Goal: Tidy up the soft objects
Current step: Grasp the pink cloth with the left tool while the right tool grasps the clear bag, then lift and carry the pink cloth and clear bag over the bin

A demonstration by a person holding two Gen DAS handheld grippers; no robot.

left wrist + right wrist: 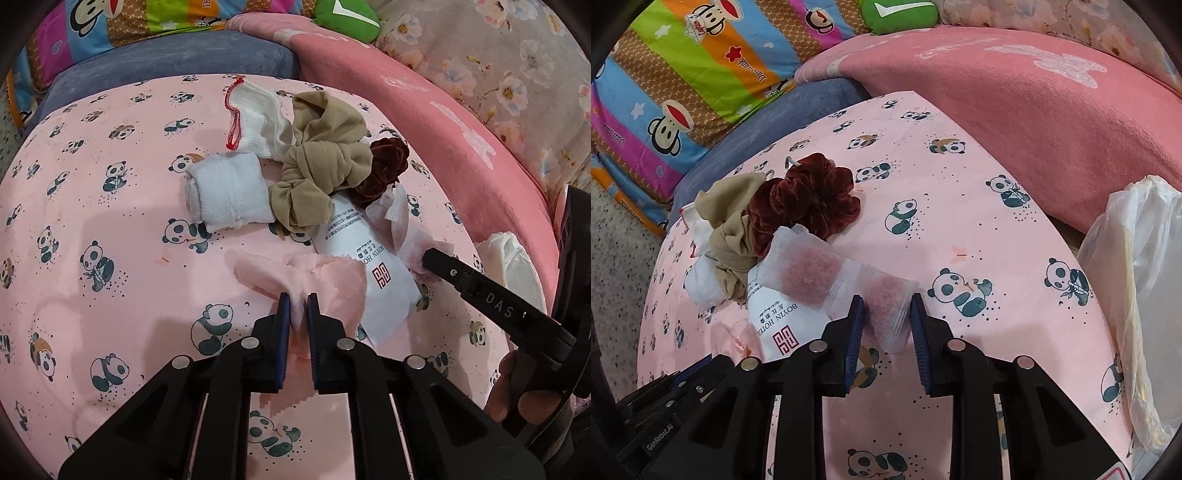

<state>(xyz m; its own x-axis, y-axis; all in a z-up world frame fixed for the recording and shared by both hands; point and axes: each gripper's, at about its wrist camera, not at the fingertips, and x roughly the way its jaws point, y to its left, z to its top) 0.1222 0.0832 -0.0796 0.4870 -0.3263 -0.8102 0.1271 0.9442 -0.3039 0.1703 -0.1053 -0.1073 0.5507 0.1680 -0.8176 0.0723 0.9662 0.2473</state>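
Note:
A heap of soft items lies on the pink panda-print sheet [92,206]. My left gripper [298,300] is shut on a thin pink cloth [332,280]. Beyond it sit a rolled white sock [229,192], a white net pouch with a red cord [255,114], a tan scrunchie [325,162], a dark red velvet scrunchie [812,199] and a white hotel packet [369,258]. My right gripper [887,301] is open, its fingers either side of the near end of a translucent sachet strip [886,299] filled with pink grains. That gripper's finger [480,291] shows at the right of the left wrist view.
A pink blanket [1034,110] lies behind and to the right, with a blue cushion [166,62] and a colourful cartoon quilt [683,81] at the back left. A green pillow [347,18] sits at the top. A white plastic bag [1145,295] stands at the right edge.

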